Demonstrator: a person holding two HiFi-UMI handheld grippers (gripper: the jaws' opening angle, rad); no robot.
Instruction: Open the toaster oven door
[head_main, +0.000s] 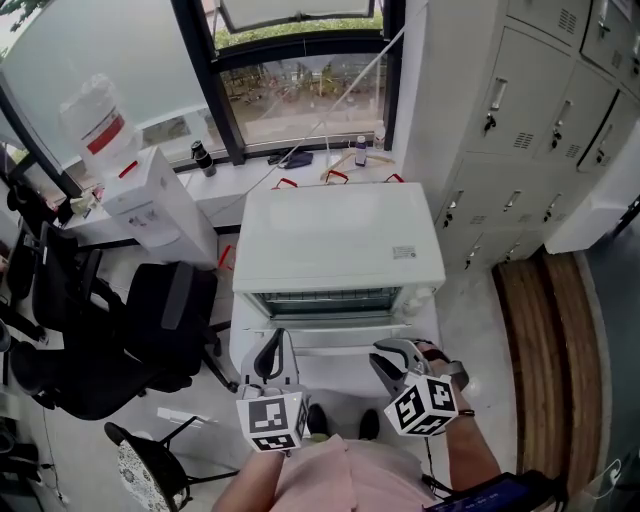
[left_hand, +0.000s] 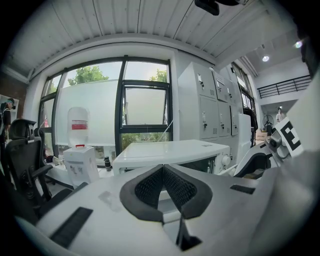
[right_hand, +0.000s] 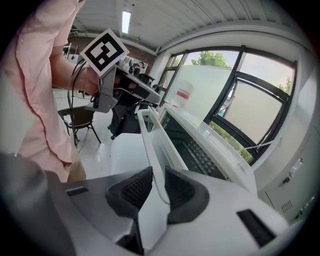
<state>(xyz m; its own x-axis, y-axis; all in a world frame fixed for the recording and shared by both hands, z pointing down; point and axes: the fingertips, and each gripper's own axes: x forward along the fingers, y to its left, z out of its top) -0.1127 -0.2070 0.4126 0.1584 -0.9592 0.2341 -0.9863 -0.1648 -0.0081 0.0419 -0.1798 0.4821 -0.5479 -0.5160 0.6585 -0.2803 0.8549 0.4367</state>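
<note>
Clamping oven door handle (right_hand: 148, 145): R hand-held gripper (right_hand: 158, 175).

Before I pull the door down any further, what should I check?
1. Right gripper clamped on the door handle: ok.
2. Toaster oven door ajar, with the rack showing: ok.
3. Left gripper shut, empty and not touching the toaster oven: ok.
4. Room below the door for its swing: cannot tell, as the grippers hide it.
</note>
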